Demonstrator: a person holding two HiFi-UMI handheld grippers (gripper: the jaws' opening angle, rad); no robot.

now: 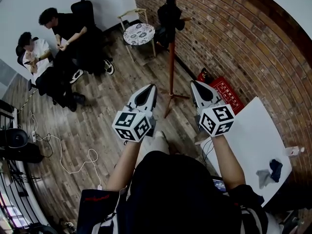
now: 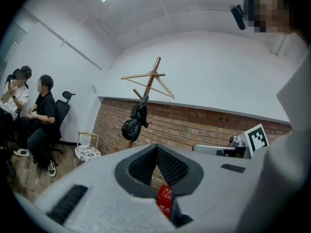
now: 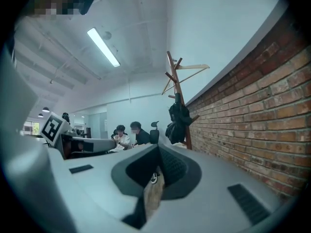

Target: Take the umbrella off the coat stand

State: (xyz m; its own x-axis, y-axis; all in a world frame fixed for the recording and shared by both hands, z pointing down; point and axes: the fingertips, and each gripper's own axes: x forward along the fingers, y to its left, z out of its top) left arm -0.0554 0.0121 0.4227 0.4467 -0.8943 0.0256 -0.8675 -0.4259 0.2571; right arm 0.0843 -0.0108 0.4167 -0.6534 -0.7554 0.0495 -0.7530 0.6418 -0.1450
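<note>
As the left tongs [image 1: 150, 87] and right tongs [image 1: 194, 84] are both clenched and empty in the head view, well apart from the black folded umbrella [image 1: 168, 17] hanging on the brown wooden coat stand [image 1: 171, 62], approach first. Left gripper view, then right gripper view: the umbrella [image 2: 134, 124] [image 3: 177, 118] sits above the tips, so raise, unclench one pair, then lift it clear.

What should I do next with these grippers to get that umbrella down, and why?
Probably step closer to the coat stand first. The black umbrella hangs folded on it by the brick wall, with floor between it and both grippers. The left gripper and right gripper are shut and empty, so neither can reach or take it yet.
</note>
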